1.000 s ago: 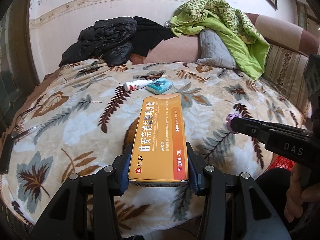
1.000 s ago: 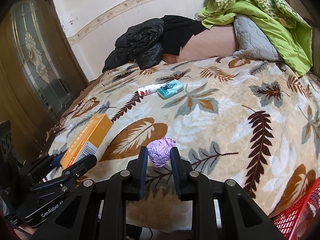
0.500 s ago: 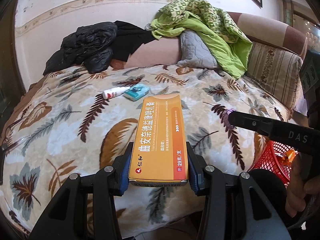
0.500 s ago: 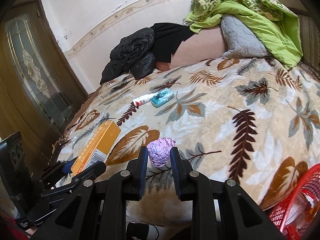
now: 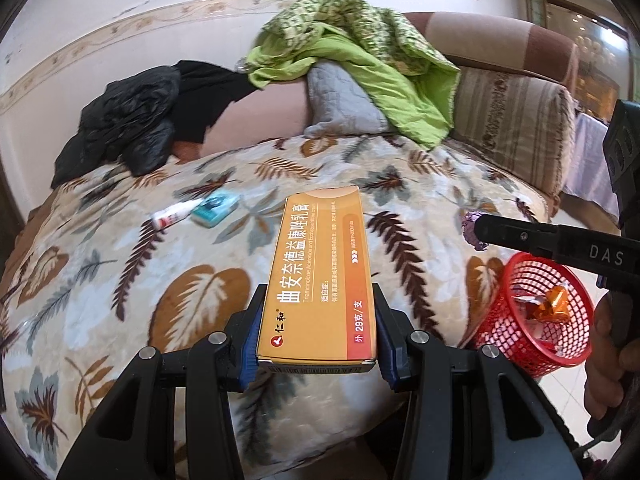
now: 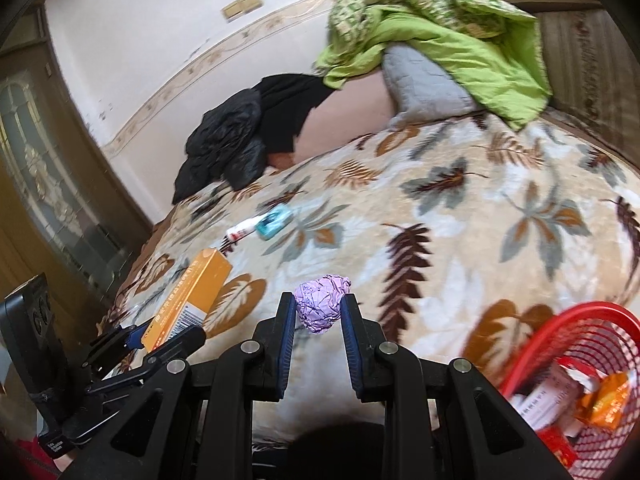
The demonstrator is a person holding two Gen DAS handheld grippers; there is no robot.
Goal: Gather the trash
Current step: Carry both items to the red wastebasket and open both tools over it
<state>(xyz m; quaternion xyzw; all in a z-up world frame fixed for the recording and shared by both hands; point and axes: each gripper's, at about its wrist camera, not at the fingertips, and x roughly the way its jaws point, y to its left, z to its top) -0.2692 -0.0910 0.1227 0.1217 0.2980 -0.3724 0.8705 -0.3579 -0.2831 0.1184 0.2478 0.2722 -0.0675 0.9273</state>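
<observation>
- Left wrist view: the left claw is clenched on a long orange box, which is held up over the bed
- In this view the right claw is seen from the side, with a purple foil ball pinched at its tip, just above the red basket
- Some trash is already seen in the red basket, like an orange wrapper
- A small white bottle and a blue packet are still left on the bed, touching each other, well apart from the basket
- Right wrist view: the right claw is clenched on the purple foil ball, held up over the bed edge
- The red basket is seen low at the right, near the claw, with wrappers inside
- The left claw with the orange box is seen at the left
- The job looks partly done: two pieces are held but not yet dropped in, and two more things may need picking up if they are trash
</observation>
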